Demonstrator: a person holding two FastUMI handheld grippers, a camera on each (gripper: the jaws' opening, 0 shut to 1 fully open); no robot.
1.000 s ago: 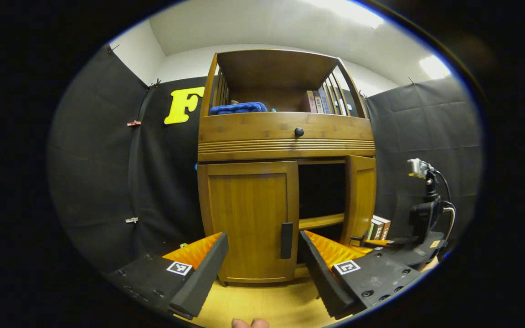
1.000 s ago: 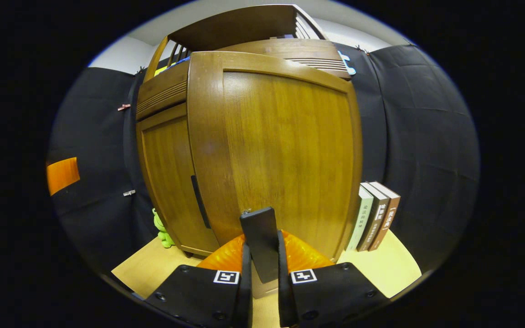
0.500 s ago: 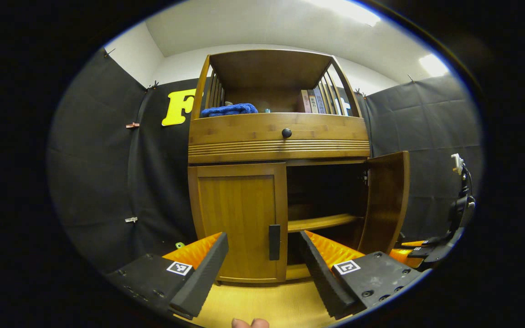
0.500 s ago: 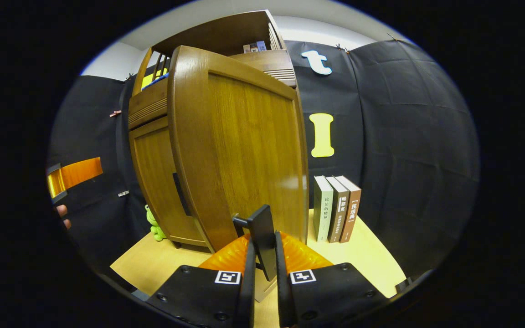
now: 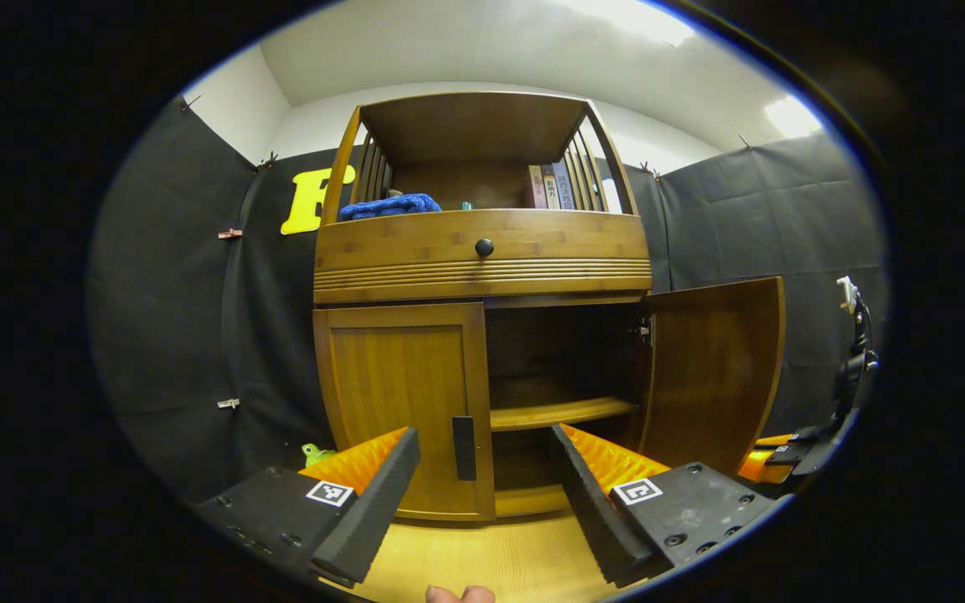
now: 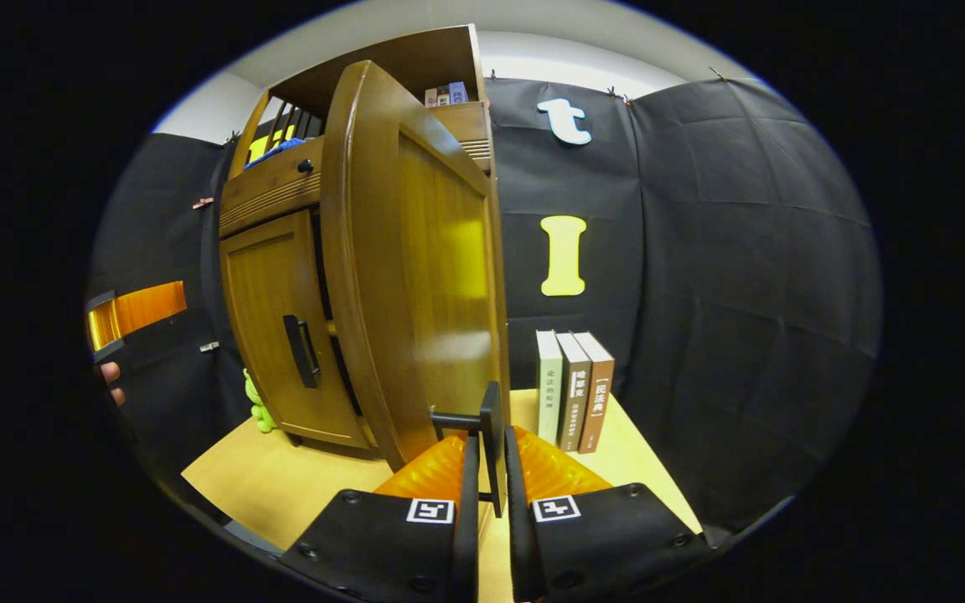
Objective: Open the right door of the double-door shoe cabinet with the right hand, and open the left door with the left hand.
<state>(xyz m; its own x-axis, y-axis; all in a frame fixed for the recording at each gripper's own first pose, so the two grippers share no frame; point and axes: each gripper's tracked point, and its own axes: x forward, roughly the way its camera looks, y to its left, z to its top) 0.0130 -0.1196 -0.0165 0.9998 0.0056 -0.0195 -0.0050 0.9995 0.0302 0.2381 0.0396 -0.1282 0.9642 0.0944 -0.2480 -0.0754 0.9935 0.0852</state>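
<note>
In the left gripper view we see the left gripper with its fingers spread wide, holding nothing, low before the cabinet. The left door is flush and closed, and its dark handle shows between our fingertips but farther off, untouched. The right door stands swung out wide, baring the shelf inside. Above, a blue cloth and some books sit in the top bay. At the far right edge we make out the right gripper by the open door's lower corner. A small green toy sits at the cabinet's left foot.

In the right gripper view the right gripper is pinched on the right door's handle, both fingers pressing its sides. The right door is seen nearly edge-on, and the closed left door lies behind it. Three books stand upright on the table just right of the door. A fingertip peeks in at the left edge.
</note>
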